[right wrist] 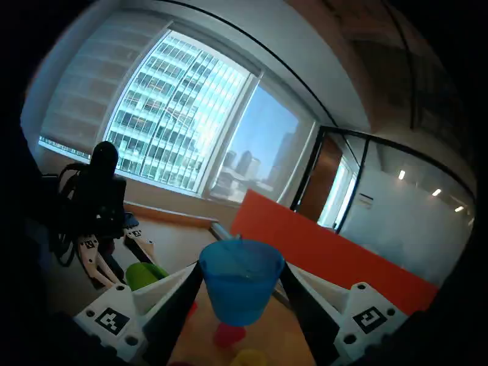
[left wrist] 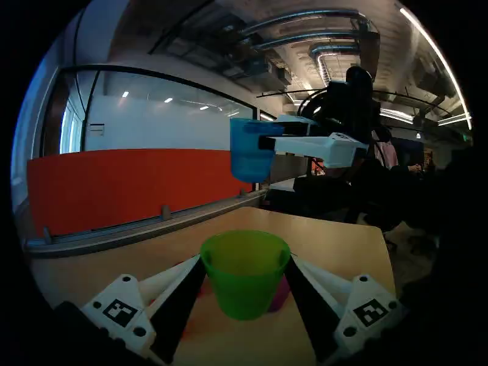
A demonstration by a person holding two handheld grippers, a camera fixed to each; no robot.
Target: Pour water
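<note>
no readable text, labels or numbers

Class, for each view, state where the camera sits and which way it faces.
Left gripper view: rides the left gripper, facing over the green cup toward the orange partition; own fingers show.
Right gripper view: rides the right gripper, facing over the blue cup toward windows; own fingers show.
Shared: both cups and the orange partition.

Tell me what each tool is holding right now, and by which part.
The left tool grips the green cup by its opposite side walls. The right tool grips the blue cup the same way.
</note>
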